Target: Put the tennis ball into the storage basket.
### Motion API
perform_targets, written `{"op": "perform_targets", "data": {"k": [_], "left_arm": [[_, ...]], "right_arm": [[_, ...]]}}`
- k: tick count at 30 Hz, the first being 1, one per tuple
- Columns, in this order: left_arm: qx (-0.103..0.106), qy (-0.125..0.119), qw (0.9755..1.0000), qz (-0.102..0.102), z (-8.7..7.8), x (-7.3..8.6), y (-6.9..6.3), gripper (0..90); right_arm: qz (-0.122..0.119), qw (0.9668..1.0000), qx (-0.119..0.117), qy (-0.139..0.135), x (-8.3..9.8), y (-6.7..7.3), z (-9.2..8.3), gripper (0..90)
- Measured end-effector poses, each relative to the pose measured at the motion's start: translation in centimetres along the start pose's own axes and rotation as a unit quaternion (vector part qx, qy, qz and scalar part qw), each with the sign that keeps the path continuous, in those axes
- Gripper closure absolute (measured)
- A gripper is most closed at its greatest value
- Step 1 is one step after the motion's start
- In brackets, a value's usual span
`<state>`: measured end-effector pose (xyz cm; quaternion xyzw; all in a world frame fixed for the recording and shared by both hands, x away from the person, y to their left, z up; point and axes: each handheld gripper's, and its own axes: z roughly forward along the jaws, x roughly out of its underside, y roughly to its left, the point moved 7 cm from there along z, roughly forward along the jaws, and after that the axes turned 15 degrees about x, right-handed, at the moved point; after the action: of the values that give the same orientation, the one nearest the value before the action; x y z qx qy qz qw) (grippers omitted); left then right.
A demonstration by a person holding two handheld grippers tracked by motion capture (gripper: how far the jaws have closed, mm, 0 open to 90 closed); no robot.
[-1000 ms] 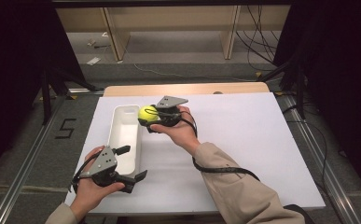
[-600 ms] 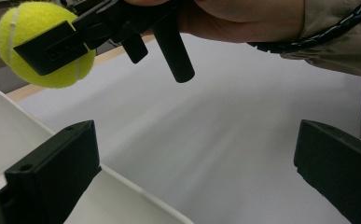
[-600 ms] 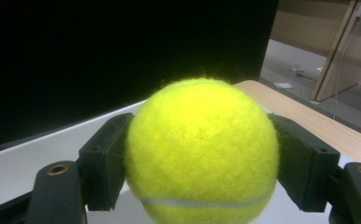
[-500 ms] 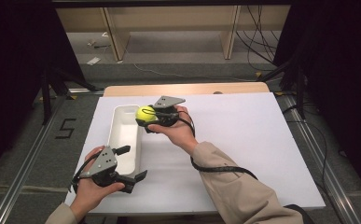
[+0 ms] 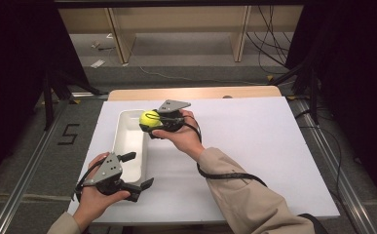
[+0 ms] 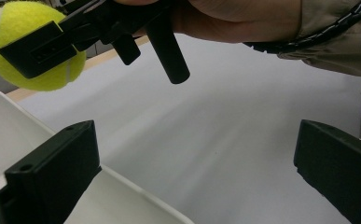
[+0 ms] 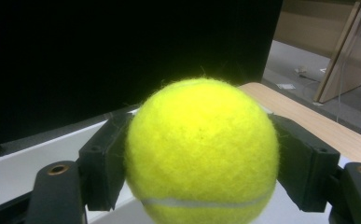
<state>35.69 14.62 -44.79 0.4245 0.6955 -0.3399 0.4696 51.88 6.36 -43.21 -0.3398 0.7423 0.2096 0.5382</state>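
The tennis ball point(image 5: 149, 118) is bright yellow-green and fuzzy, with a pale seam curving across its lower face; it appears intact and round, and is clamped at its sides between the two black jaws of the right gripper point(image 5: 152, 122), clear of any surface. It hangs above the far end of the white tray point(image 5: 127, 146), close to the tray's right wall. The tray is a long, shallow, rounded-corner rectangle lying flat on the white table top, its long axis running away from the person, toward the table's left side.
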Motion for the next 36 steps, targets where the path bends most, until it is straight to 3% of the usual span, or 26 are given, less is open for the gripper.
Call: {"op": "perform_targets", "data": {"k": [36], "left_arm": [[0.000, 0.000, 1.0000, 0.000, 0.0, 0.0, 0.0, 0.0]], "right_arm": [[-0.003, 0.9999, -0.011, 0.000, -0.5, 1.1, 0.8, 27.3]]}}
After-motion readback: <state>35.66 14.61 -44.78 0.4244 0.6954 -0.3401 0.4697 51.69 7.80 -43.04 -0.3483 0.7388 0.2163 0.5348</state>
